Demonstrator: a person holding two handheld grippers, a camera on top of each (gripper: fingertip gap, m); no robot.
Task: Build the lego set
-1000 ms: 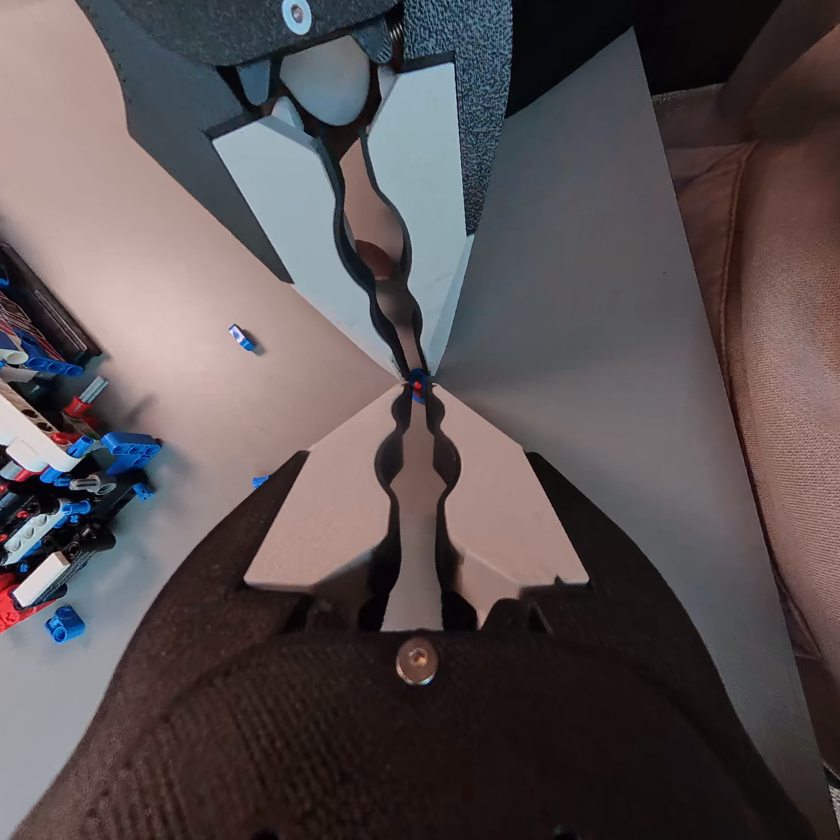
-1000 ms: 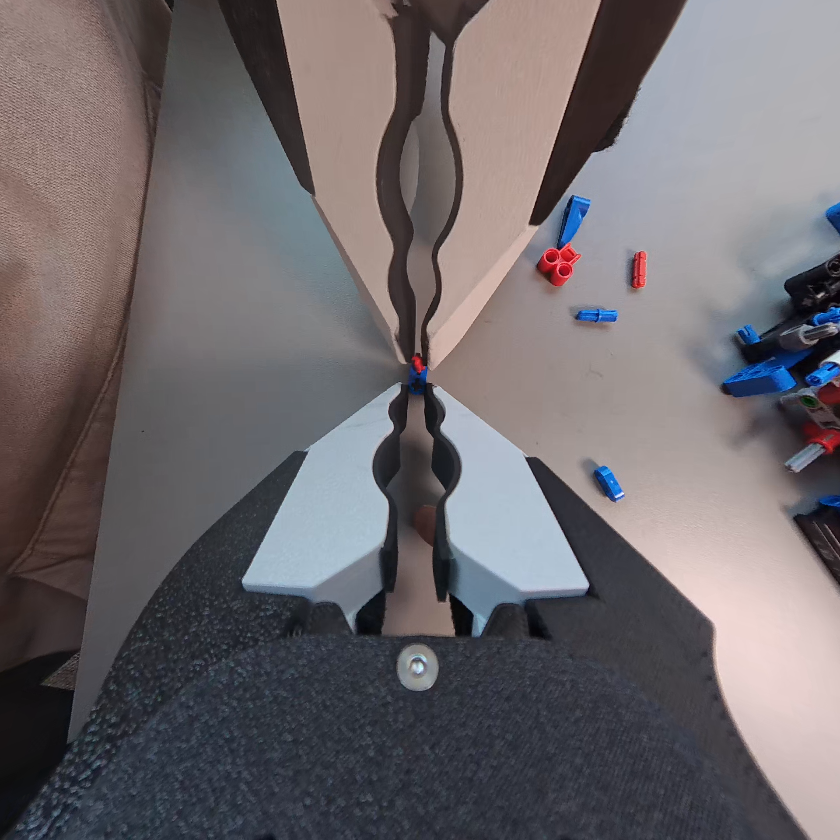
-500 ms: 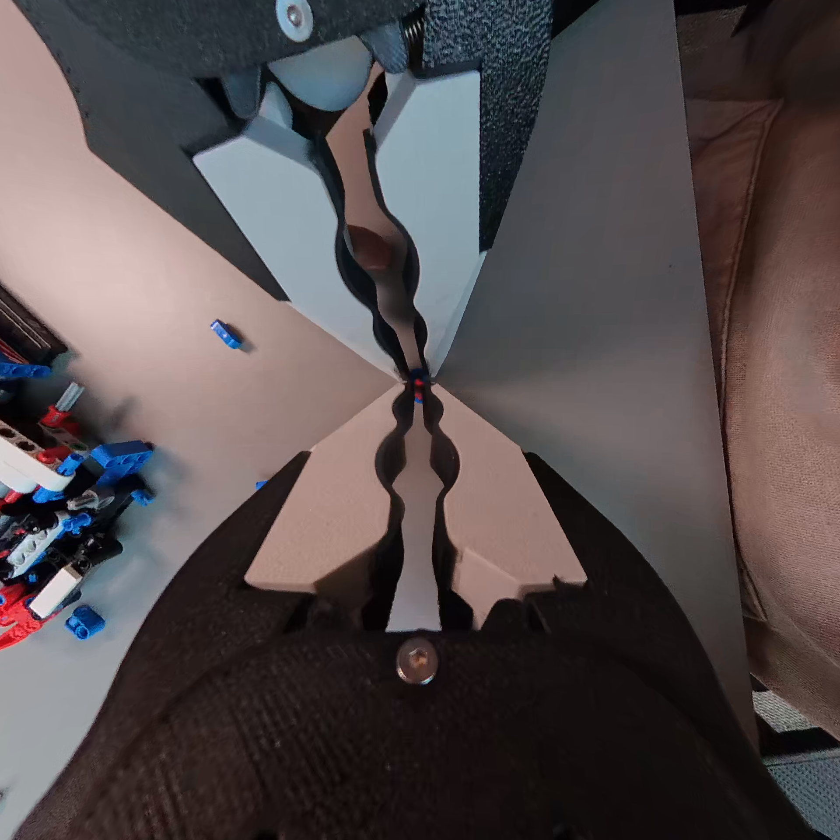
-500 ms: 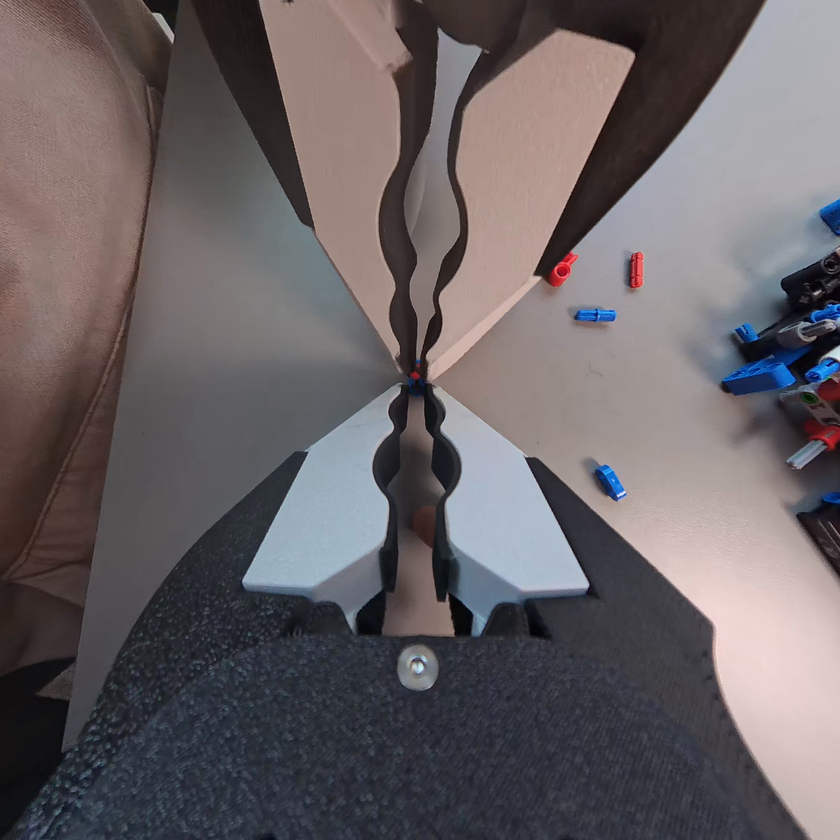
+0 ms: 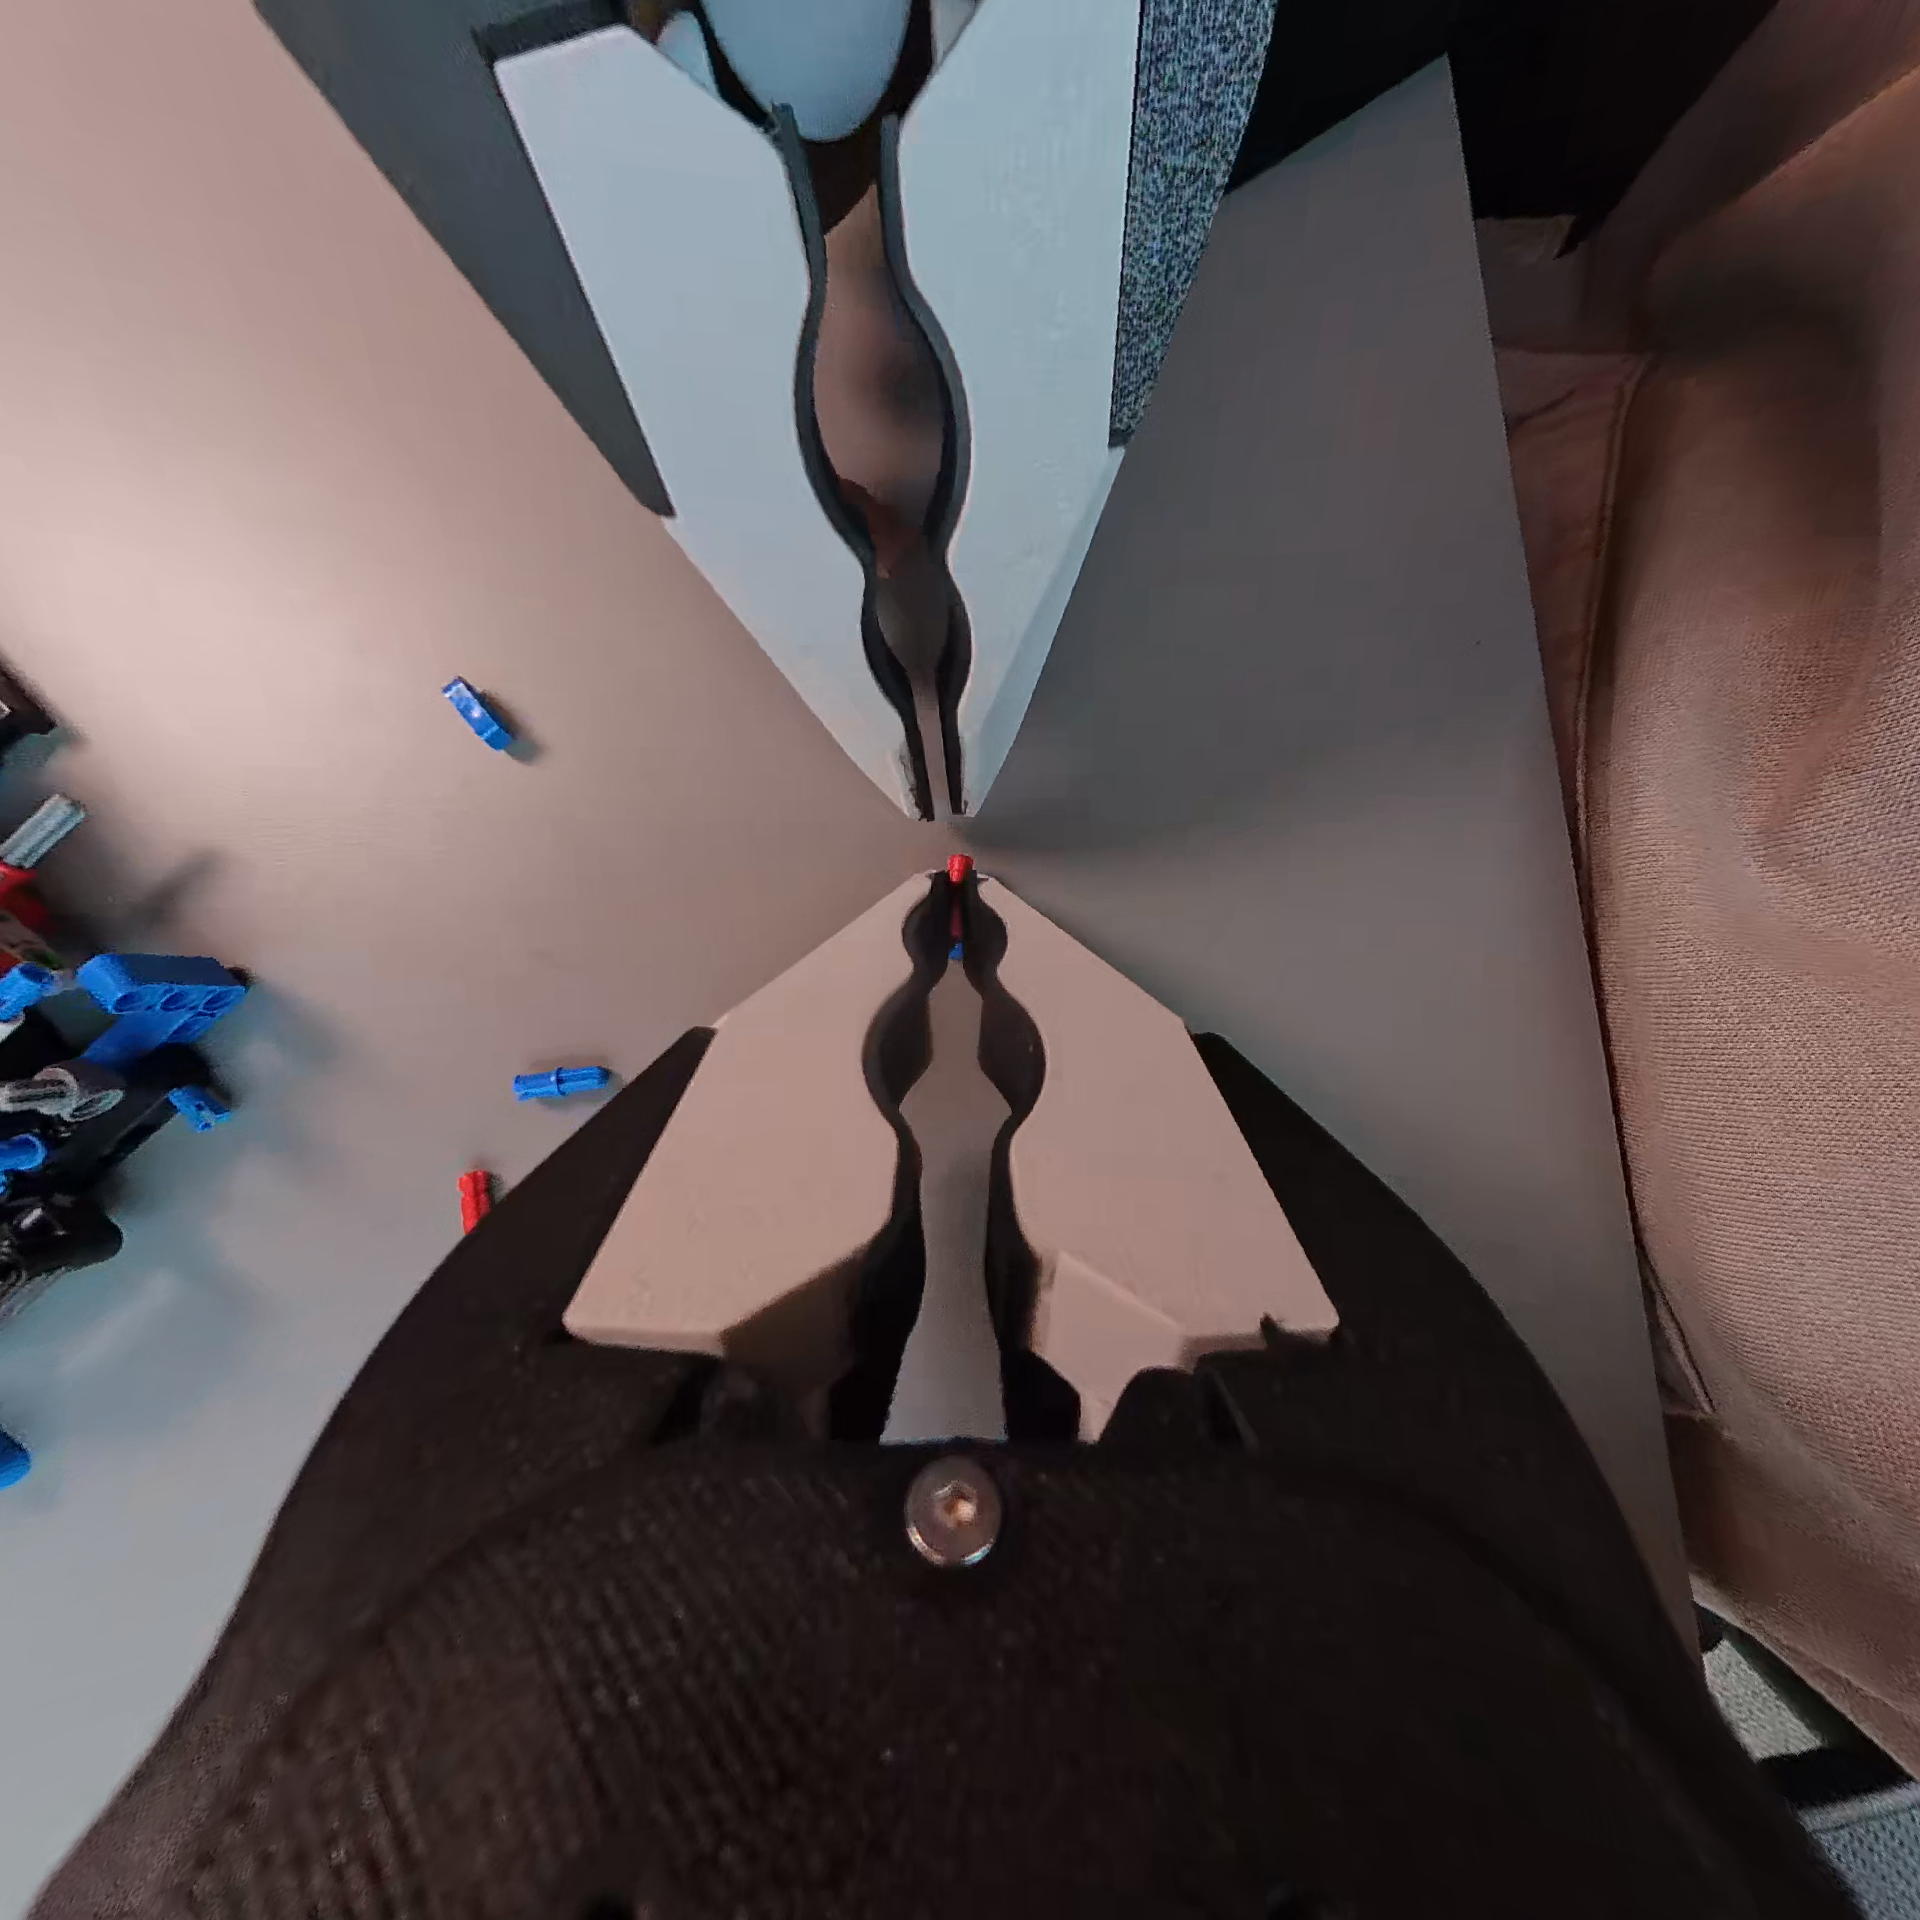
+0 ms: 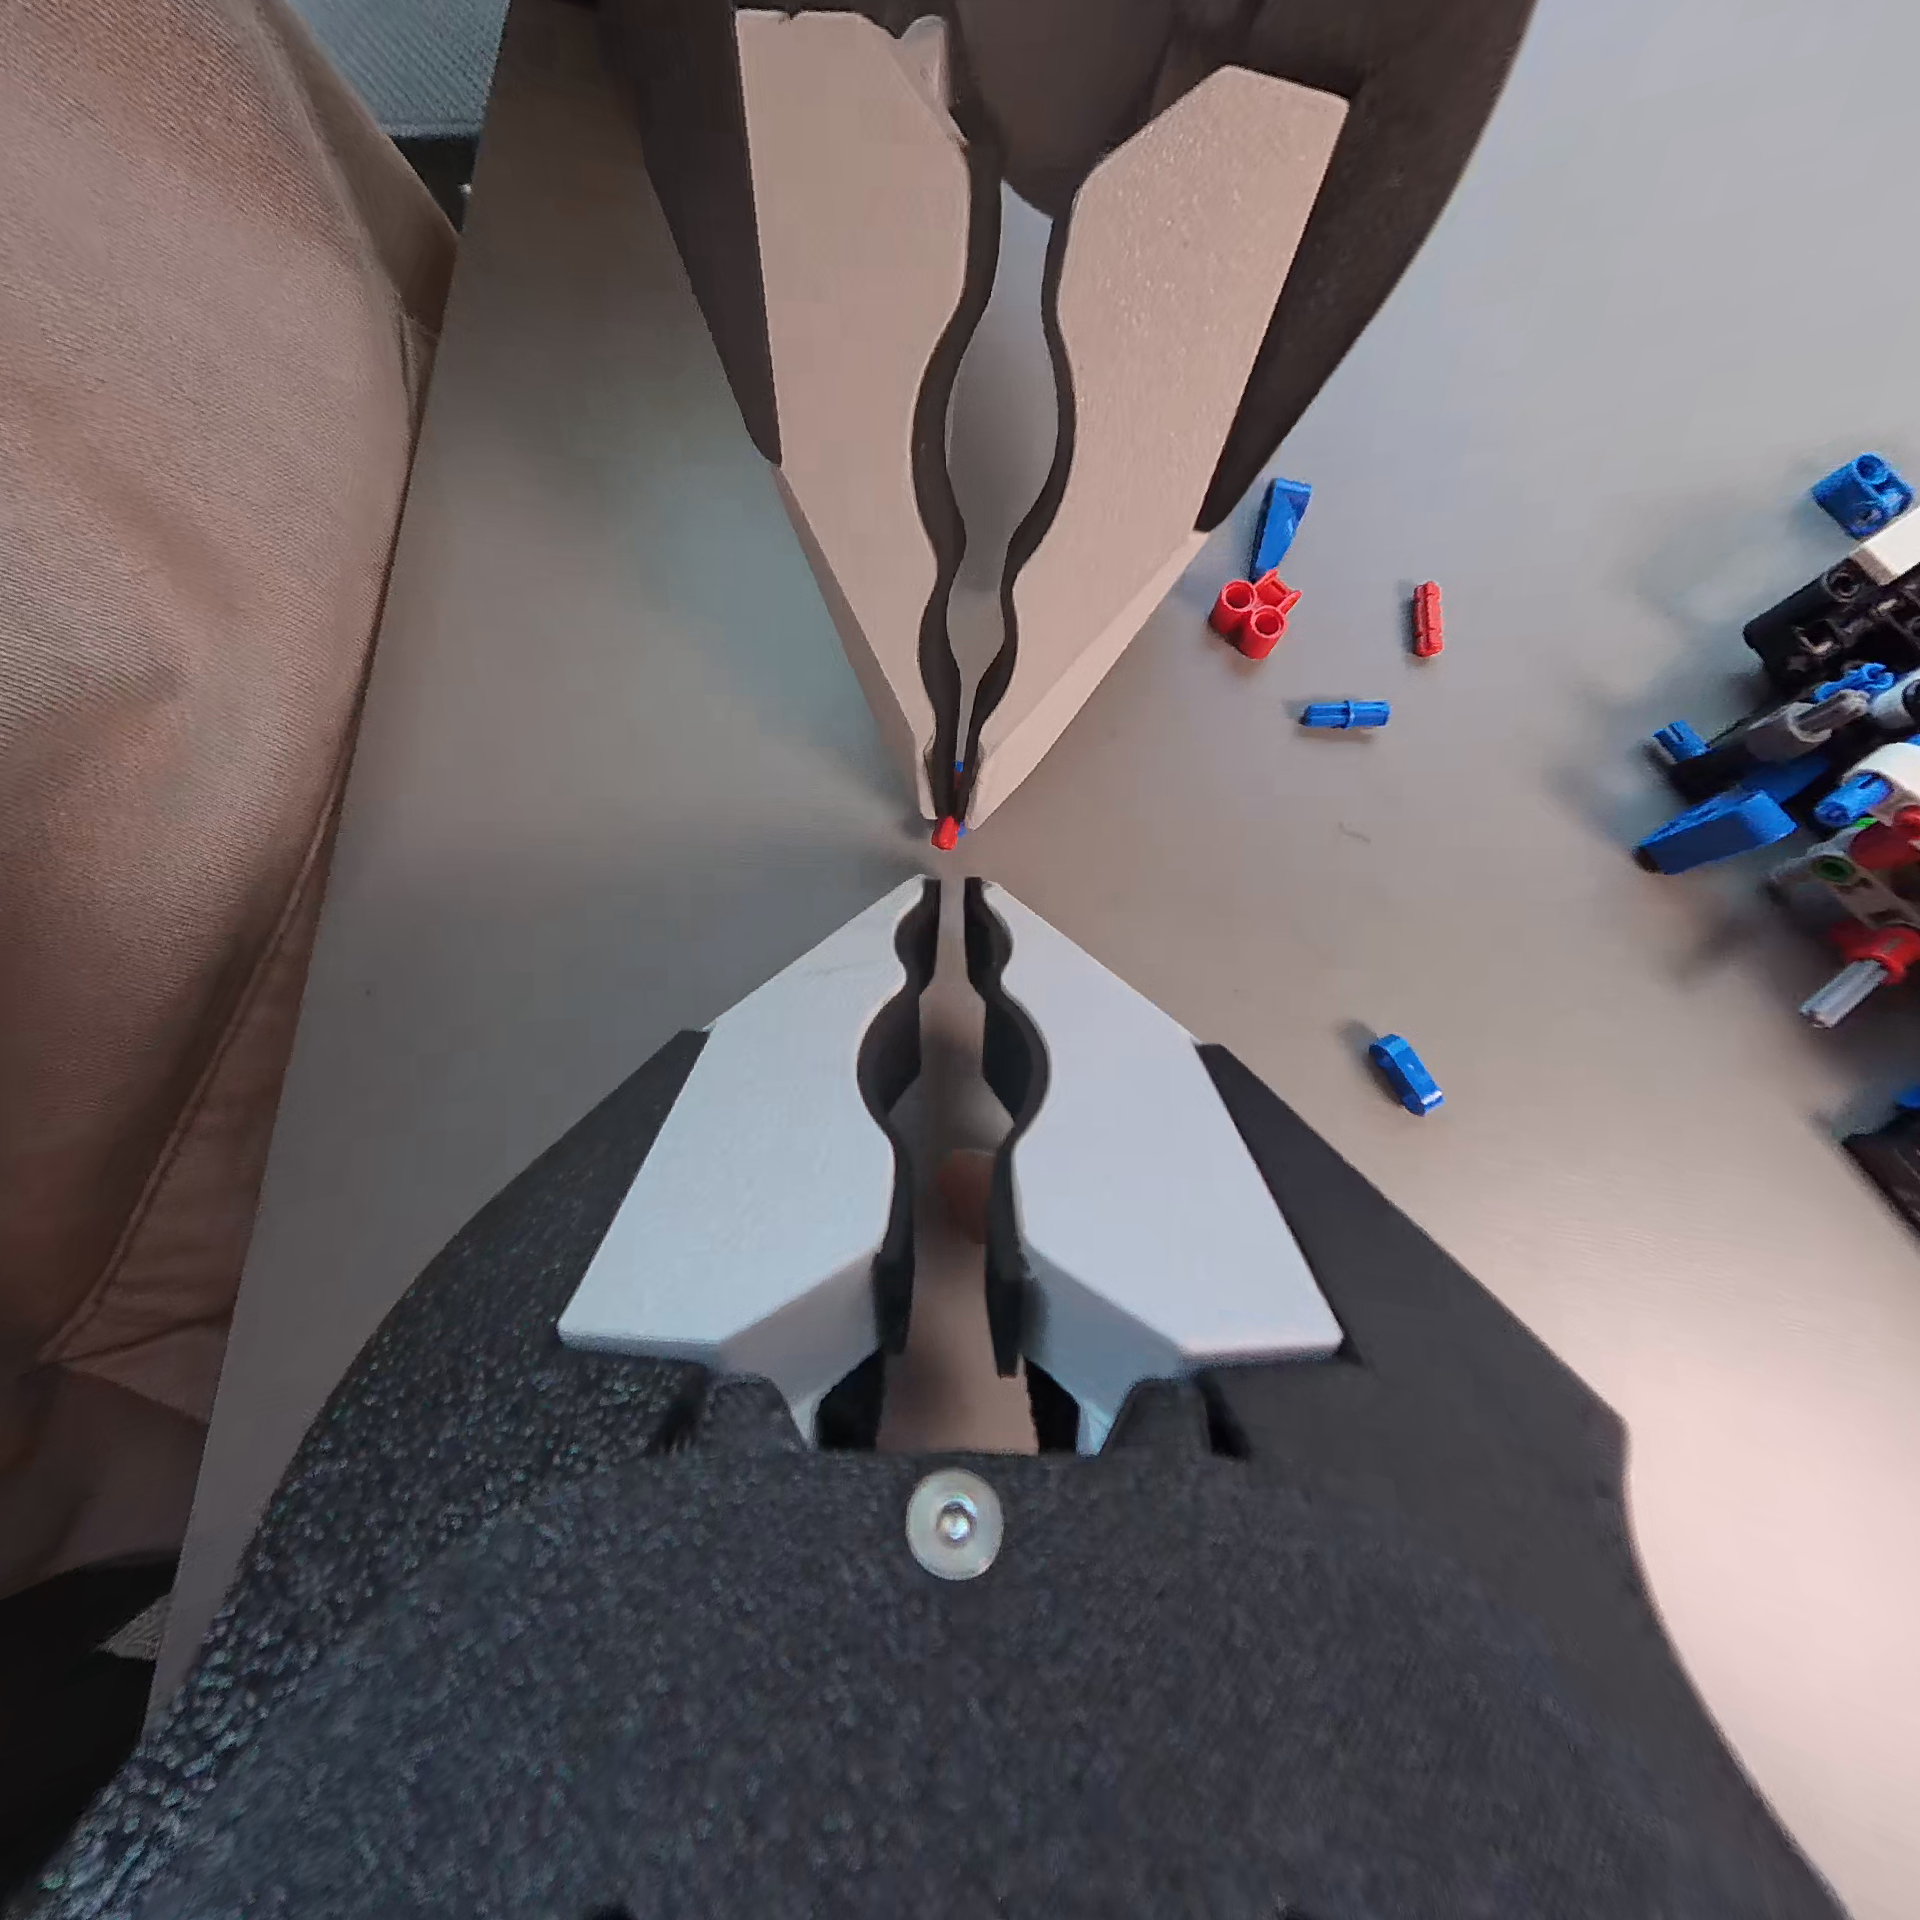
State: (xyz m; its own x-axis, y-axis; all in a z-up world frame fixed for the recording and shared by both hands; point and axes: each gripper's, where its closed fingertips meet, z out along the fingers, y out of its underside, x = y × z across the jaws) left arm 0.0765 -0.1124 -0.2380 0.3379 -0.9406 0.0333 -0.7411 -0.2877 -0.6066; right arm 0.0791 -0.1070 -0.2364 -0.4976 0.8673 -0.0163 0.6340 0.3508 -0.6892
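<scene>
Left claw (image 5: 954, 883) around red pin (image 5: 957, 868)

- Left gripper (image 5: 954, 883), beige-fingered: tips pinched shut on a small red-and-blue lego pin.
- Right gripper (image 6: 951, 883), grey-fingered: tips slightly parted, empty, facing the left's, just apart.

It looked like a living room or hobby corner at home: a plain grey table (image 6: 1558, 1299) stood with one edge against a tan upholstered sofa cushion (image 6: 187, 623), and loose toy building pieces (image 6: 1808, 790) lay heaped toward the table's opposite edge.
</scene>
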